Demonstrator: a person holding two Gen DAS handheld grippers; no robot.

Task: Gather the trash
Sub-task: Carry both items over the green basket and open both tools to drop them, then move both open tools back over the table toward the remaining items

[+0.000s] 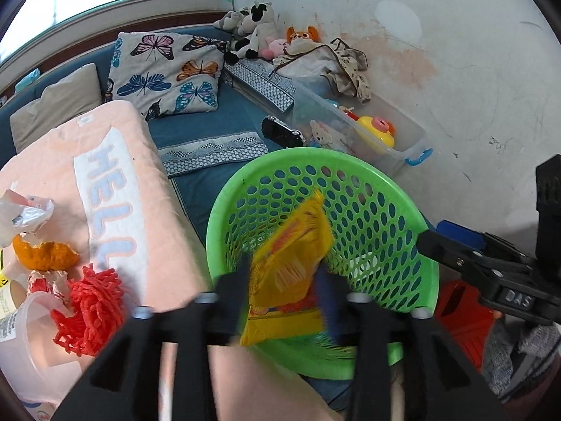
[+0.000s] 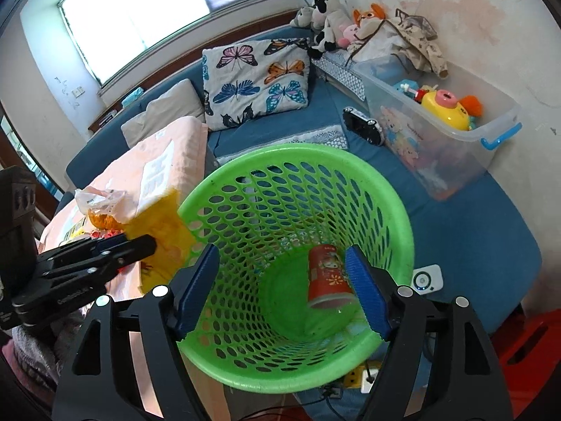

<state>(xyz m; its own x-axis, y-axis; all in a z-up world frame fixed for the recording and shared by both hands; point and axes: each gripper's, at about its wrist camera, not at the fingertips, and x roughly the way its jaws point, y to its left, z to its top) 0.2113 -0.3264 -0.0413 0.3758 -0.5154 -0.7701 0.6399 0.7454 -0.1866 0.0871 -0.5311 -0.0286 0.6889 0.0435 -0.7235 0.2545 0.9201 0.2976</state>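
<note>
**Left tongs part over the basket rim, yellow wrapper between them**

The left tongs (image 1: pixel 284 287) stand about half open at the bottom centre of the left wrist view, with the yellow wrapper (image 1: pixel 291 263) blurred between the two fingers; whether the pads grip it at all I cannot tell, though it looks loose. Its long axis runs up the frame, slightly tilted right, pointing over the near rim into the green basket (image 1: pixel 350 161). In the right wrist view that same wrapper (image 2: pixel 161 228) sits at the left edge of the basket (image 2: pixel 392 210), just outside or on the rim, so the drop turns on it falling inward, to the right in that frame.

The right tongs (image 2: pixel 280 284) are spread wide and hold nothing, straddling the basket's near mouth, a red paper cup (image 2: pixel 328 277) lying on its side at the bottom between them.

More trash waits lower left in the left wrist view: an orange peel (image 1: pixel 45 254), a red netting (image 1: pixel 89 315) and a crumpled plastic bag (image 1: pixel 26 215) on the pink blanket (image 1: pixel 140 161). The left hand is nearer these.
</note>
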